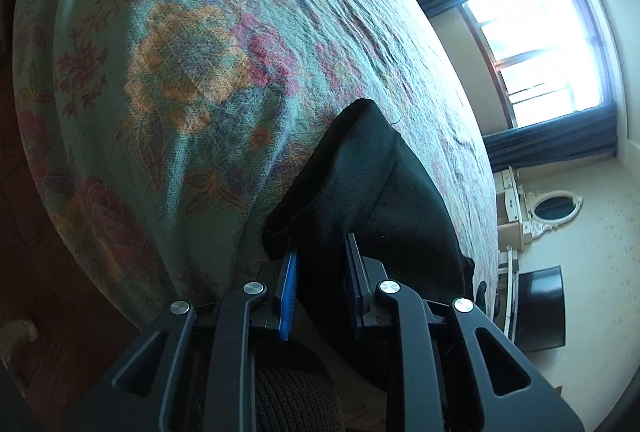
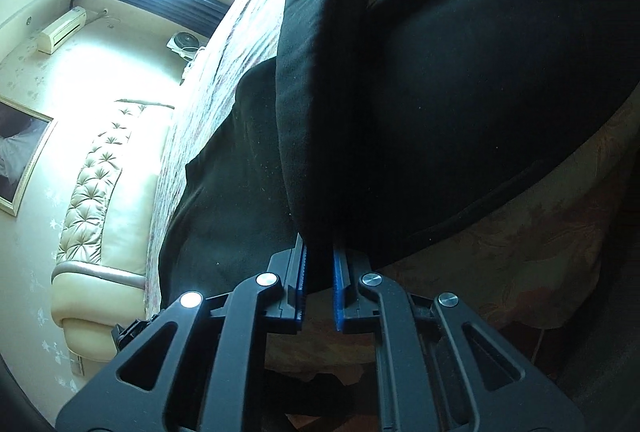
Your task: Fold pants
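Your left gripper (image 1: 320, 252) has its jaws drawn narrow and clamped on a fold of the black pants (image 1: 360, 167). The cloth rises from between the blue pads (image 1: 289, 292) and stands ahead of the jaws as a raised flap, its top corner well beyond the fingertips. Beyond and to the left of those jaws lies the floral bedspread (image 1: 180, 63), bare of clothing on that side. Far to the right of the jaws you have a bright window (image 1: 540, 47) and an oval mirror (image 1: 554, 207) against the wall.

Your right gripper (image 2: 319, 252) is likewise closed down to a narrow gap, with a ridge of the pants (image 2: 320, 91) pinched between its pads (image 2: 340, 284). That ridge runs straight ahead from the jaws, standing up off the bed. To the right of the jaws the main body of the garment spreads flat over the bedspread (image 2: 540, 272); to the left a further dark portion lies on the bed. Further left of the jaws sits a tufted cream headboard (image 2: 100, 191).
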`<action>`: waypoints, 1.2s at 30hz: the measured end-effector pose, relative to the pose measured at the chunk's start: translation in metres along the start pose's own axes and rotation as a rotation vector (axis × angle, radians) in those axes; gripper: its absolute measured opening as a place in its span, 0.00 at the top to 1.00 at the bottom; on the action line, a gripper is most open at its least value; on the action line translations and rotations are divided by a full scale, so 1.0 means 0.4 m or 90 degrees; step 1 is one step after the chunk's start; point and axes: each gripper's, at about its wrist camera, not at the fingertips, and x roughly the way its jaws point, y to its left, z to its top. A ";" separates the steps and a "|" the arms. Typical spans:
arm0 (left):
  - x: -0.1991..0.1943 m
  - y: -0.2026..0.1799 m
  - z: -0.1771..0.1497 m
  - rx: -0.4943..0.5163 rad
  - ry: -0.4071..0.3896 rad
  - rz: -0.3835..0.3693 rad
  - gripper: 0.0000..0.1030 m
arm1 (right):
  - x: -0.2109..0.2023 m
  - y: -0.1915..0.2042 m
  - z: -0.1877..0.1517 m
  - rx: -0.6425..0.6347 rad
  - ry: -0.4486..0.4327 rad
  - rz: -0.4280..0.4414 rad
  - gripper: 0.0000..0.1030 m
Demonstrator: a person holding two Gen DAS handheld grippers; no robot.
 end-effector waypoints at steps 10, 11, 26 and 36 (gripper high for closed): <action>-0.102 -0.194 -0.046 0.245 -0.118 0.103 0.16 | -0.085 0.072 0.267 -0.037 -0.148 -0.011 0.24; -0.102 -0.206 -0.045 0.252 -0.121 0.095 0.16 | -0.073 0.073 0.317 -0.040 -0.161 -0.019 0.24; 0.177 -0.353 -0.119 0.248 0.016 0.067 0.16 | 0.216 -0.029 0.751 0.017 -0.087 -0.062 0.78; 0.208 -0.422 -0.218 0.346 0.036 0.091 0.16 | -0.020 0.025 0.711 -0.075 -0.116 0.025 0.94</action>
